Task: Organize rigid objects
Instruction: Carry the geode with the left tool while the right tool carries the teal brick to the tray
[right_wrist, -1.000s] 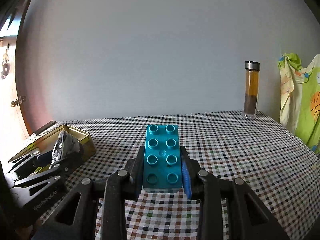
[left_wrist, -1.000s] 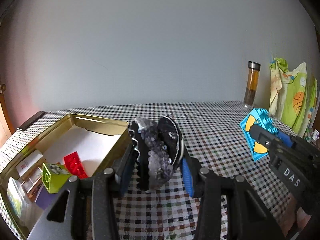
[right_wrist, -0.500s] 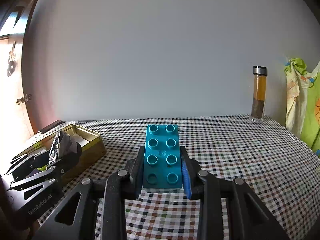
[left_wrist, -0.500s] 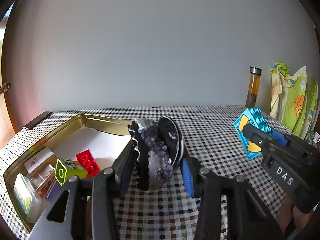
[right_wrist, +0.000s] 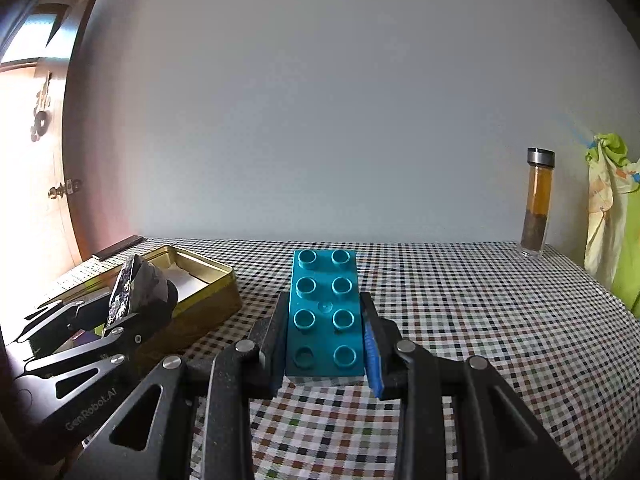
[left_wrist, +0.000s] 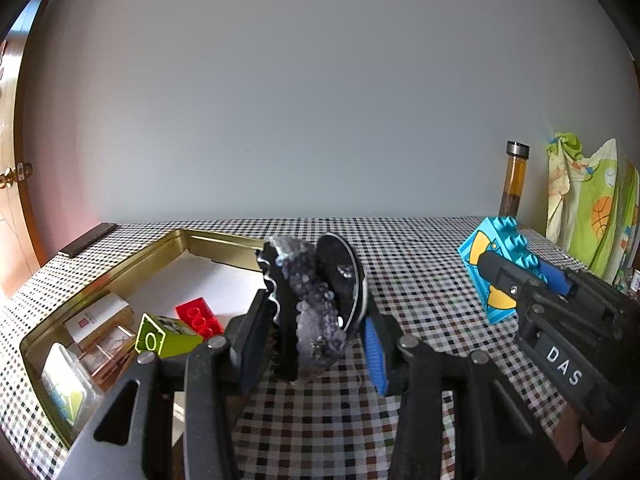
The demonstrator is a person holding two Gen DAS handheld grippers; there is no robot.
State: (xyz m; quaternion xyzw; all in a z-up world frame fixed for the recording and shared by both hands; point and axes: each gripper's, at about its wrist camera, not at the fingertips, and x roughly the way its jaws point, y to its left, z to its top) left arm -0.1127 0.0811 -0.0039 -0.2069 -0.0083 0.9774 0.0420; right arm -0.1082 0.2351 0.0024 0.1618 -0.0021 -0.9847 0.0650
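Meanwhile, tilted slightly downward above the checkered tablecloth (right_wrist: 460,312), the right gripper (right_wrist: 325,332) clamps a teal plastic brick with 8 studs (right_wrist: 325,312), while the left gripper (left_wrist: 310,320) pinches a purple crystal geode chunk (left_wrist: 316,304) beside the gold metal tin (left_wrist: 120,276).

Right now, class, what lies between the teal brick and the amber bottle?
Only bare checked tablecloth between teal brick and amber bottle, in the right wrist view.
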